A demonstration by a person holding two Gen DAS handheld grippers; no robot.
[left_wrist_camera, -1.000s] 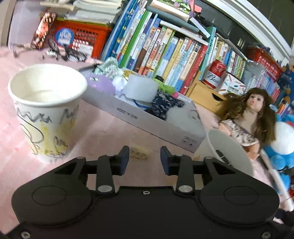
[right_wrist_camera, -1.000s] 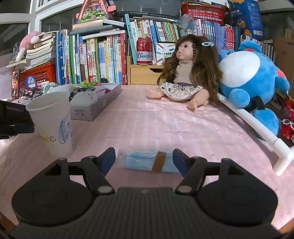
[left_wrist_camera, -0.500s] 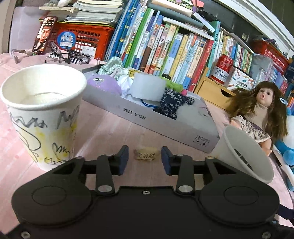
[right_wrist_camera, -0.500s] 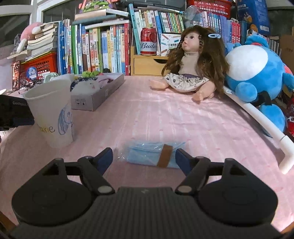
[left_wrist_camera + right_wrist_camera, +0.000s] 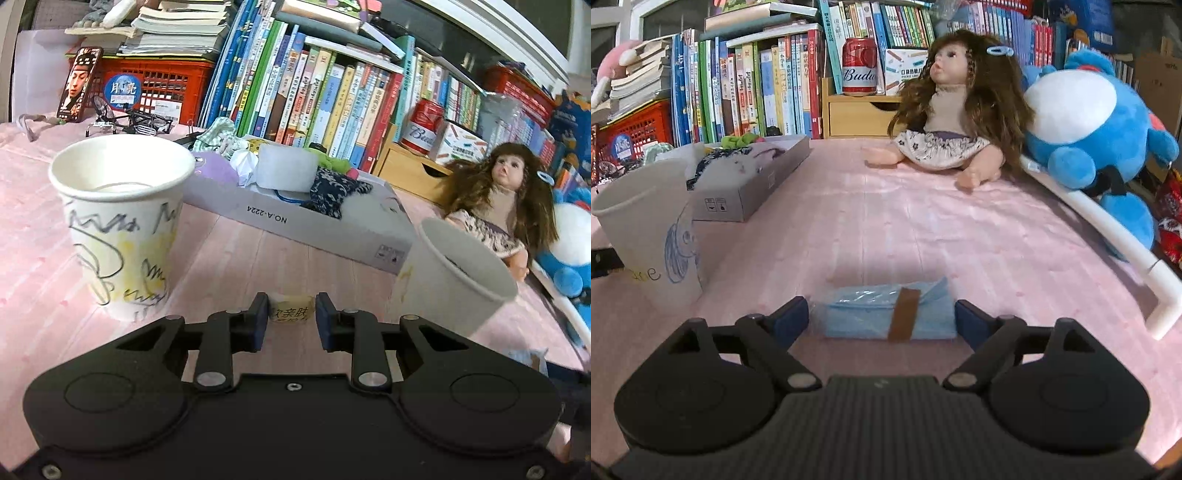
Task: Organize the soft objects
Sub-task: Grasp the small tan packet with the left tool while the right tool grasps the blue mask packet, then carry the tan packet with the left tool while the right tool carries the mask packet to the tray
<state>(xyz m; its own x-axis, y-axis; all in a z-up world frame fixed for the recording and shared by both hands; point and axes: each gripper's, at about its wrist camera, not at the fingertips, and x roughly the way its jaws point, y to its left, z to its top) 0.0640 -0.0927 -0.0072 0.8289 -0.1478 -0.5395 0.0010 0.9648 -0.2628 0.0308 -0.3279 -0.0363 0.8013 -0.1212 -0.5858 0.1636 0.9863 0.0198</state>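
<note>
The left gripper (image 5: 291, 317) sits low over the pink worktop (image 5: 37, 236) with its jaws narrow, having just been closing; a small yellow packet (image 5: 291, 313) with printed characters lies between them, the pads right against its two ends, though a firm pinch cannot be told for certain. From that packet, a scribbled paper cup (image 5: 122, 221) stands upright at about ten o'clock, and a plain white paper cup (image 5: 458, 273) stands at about two o'clock, appearing tilted in this fisheye view. At twelve o'clock, farther back, a shallow grey box (image 5: 295, 221) holds soft things: a dark patterned cloth, a white block, crumpled white and purple pieces. The right gripper (image 5: 881, 319) has its jaws wide, having just been opening, and they flank a blue wrapped packet (image 5: 871, 317) with a brown band across it, lying flat on the worktop; the pads stand just beside its ends without pressing. In the right wrist view the white cup (image 5: 653, 236) with a blue drawing stands at nine o'clock from the blue packet, the grey box beyond it at eleven. A long-haired doll (image 5: 953, 110) sits at one o'clock, well apart, with a blue plush toy (image 5: 1086, 114) touching its side at two o'clock.
</note>
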